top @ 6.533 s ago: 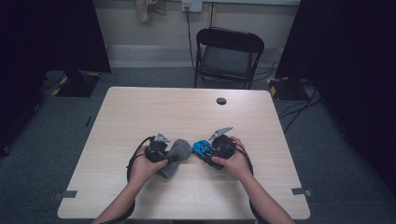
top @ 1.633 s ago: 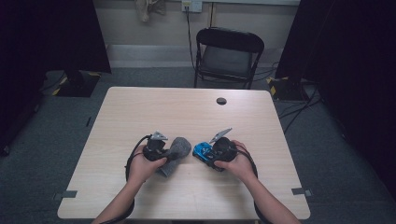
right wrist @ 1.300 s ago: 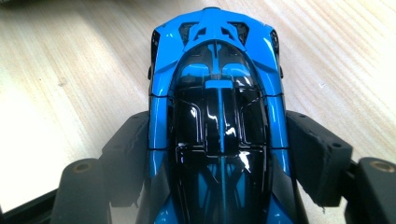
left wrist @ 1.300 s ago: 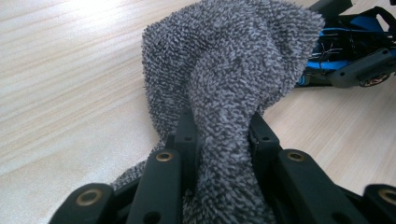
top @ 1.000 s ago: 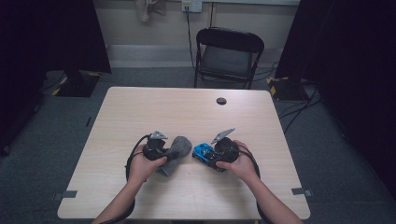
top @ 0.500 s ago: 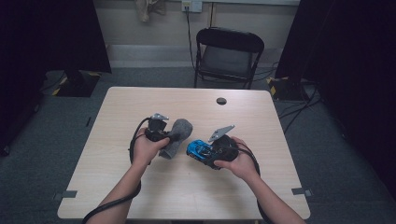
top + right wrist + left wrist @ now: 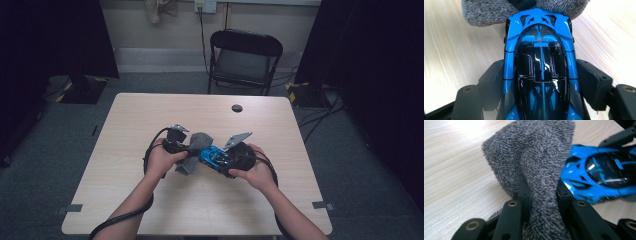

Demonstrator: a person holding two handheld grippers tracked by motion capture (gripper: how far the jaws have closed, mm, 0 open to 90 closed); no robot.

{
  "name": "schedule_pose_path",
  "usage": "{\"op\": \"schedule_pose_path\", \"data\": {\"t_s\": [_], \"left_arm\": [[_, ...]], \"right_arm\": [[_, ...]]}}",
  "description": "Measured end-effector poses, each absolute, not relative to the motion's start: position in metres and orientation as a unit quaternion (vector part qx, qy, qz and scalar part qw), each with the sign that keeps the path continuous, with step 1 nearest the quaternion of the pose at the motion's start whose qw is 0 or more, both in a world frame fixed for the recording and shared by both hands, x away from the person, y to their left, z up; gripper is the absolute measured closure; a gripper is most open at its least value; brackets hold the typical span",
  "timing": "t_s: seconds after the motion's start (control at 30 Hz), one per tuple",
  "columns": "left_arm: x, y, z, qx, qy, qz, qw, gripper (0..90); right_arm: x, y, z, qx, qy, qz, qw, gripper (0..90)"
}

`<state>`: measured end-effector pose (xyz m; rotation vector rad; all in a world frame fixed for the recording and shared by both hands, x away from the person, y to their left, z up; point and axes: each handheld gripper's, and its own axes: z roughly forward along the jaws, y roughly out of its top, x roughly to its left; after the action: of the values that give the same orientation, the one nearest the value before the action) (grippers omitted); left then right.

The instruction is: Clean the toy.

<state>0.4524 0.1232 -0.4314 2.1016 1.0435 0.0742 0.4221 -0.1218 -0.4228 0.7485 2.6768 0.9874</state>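
Over table (image 7: pixel 150 200), car (image 7: pixel 541 70) sits clamped in right hand-held gripper (image 7: pixel 541 82)

Bare table (image 7: pixel 150 200) lay open on every side of the hands; a small black disc (image 7: pixel 237 108) sat far off, the chair (image 7: pixel 243 60) beyond.

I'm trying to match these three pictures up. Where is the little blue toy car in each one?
High view: the blue toy car sits mid-table between the two hands, gripped by the right gripper.
Left gripper view: it lies at the right edge, beside the grey cloth.
Right gripper view: it runs up the middle, nose towards the top.
Shared landmark: the grey cloth, touching the car's nose in all three.
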Motion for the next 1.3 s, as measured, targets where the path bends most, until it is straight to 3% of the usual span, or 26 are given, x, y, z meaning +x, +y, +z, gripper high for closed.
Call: {"op": "schedule_pose_path", "data": {"t_s": [0.7,1.03,1.3], "left_arm": [[0.426,0.129,-0.428,0.830,0.384,-0.005,0.405,71.9],[0.448,0.151,-0.432,0.797,0.450,0.052,0.401,71.6],[0.462,0.129,-0.430,0.807,0.430,0.051,0.402,71.6]], "right_arm": [[0.433,-0.135,-0.429,0.298,0.888,0.332,0.112,28.5],[0.428,-0.137,-0.424,0.293,0.886,0.344,0.109,28.6],[0.421,-0.127,-0.420,0.274,0.889,0.353,0.101,28.5]]}}
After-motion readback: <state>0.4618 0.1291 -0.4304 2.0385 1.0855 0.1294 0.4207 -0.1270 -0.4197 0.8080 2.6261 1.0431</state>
